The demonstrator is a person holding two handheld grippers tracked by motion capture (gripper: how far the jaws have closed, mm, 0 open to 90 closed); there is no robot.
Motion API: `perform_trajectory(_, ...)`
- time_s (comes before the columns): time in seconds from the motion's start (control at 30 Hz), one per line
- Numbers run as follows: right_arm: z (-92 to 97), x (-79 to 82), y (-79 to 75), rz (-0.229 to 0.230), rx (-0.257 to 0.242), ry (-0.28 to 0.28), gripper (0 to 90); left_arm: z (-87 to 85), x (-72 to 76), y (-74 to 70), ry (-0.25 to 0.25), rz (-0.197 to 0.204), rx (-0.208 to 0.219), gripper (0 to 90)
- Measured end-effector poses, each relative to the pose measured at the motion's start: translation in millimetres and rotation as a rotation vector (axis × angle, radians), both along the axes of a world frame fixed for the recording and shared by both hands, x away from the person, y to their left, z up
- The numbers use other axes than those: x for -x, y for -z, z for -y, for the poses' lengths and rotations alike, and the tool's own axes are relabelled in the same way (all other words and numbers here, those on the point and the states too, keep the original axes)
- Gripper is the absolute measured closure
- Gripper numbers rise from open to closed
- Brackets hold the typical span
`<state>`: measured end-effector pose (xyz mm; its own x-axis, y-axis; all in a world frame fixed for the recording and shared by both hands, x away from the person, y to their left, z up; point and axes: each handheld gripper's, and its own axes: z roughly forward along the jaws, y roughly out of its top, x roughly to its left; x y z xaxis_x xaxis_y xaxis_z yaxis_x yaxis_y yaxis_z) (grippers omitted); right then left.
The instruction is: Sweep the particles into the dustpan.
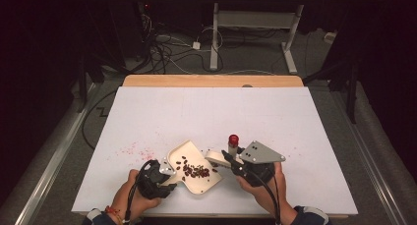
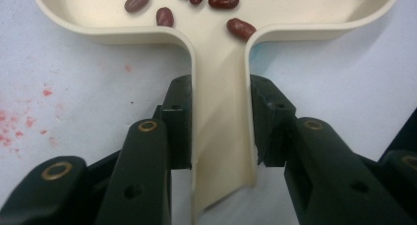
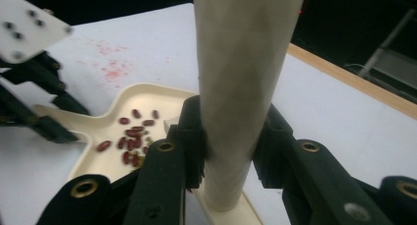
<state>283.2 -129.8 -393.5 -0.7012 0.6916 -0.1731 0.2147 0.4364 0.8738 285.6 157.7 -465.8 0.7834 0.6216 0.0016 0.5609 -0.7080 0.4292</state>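
A cream dustpan-shaped tray (image 1: 178, 149) lies on the white table with several dark red beans (image 1: 196, 171) in it. My left gripper (image 1: 169, 174) is shut on the tray's narrow handle (image 2: 221, 87), one pad pressed on each side. Beans (image 2: 223, 0) lie where the handle meets the pan. My right gripper (image 1: 230, 159) is shut on the round cream handle (image 3: 246, 63) of a tool that stands upright just right of the tray. In the high view a red cap (image 1: 233, 139) sits at the tool's top. The tool's flat foot (image 1: 216, 157) reaches the tray's right rim.
Red stains (image 1: 140, 150) dot the white table cover left of the tray. The table's wooden far edge (image 1: 211, 80) lies well beyond. A desk frame (image 1: 255, 18) and cables (image 1: 167, 48) are on the floor behind. Both hands are close to the table's near edge.
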Motion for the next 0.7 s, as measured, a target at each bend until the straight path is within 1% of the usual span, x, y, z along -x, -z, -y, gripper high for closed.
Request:
perform_trajectory(0.07,-4.6,4.7,-0.1,-0.009,-0.015,-0.028,70.1,0.3,-0.1,0.9,-0.001,-0.001,-0.001,63.6)
perform_trajectory(0.13,-5.6,5.6,0.0,-0.011,-0.021,-0.034,70.1,0.1,0.2,0.2,-0.001,0.0,0.002,63.6)
perform_trajectory(0.2,-4.9,5.8,-0.4,-0.018,-0.048,-0.056,70.1,0.4,0.4,0.1,-0.001,0.001,-0.001,63.6)
perform_trajectory(0.23,-3.6,6.0,-1.8,-0.029,-0.073,-0.066,70.1,0.5,0.3,0.1,-0.001,0.001,-0.001,63.6)
perform_trajectory(0.27,-3.6,6.0,-1.8,-0.029,-0.073,-0.066,70.1,0.6,0.2,0.2,-0.001,0.001,-0.001,63.6)
perform_trajectory(0.3,-2.8,6.2,-2.8,-0.024,-0.076,-0.063,70.1,0.7,0.2,0.3,-0.001,0.0,-0.002,63.6)
perform_trajectory(0.37,0.7,6.7,-6.3,0.002,-0.078,-0.047,70.1,0.7,0.3,0.1,-0.002,0.0,-0.002,63.5)
perform_trajectory(0.47,4.8,4.7,-8.9,0.004,-0.092,-0.046,70.1,0.5,0.2,0.1,-0.002,0.0,0.0,63.5)
perform_trajectory(0.53,6.1,3.7,-9.4,0.008,-0.09,-0.044,70.1,0.6,0.3,0.1,-0.001,0.001,-0.001,63.6)
perform_trajectory(0.57,8.9,1.6,-9.9,0.023,-0.082,-0.027,70.1,0.5,0.3,0.1,0.0,0.0,-0.001,63.5)
perform_trajectory(0.6,8.9,1.6,-9.9,0.023,-0.082,-0.027,70.1,0.4,0.3,0.1,0.001,0.0,-0.001,63.5)
perform_trajectory(0.63,12.1,0.0,-9.5,0.053,-0.072,0.005,70.1,0.3,0.3,0.2,0.002,0.0,-0.002,63.6)
perform_trajectory(0.7,14.6,-2.7,-8.5,0.079,-0.05,0.026,70.1,-0.4,-0.2,0.6,0.002,-0.002,0.001,63.5)
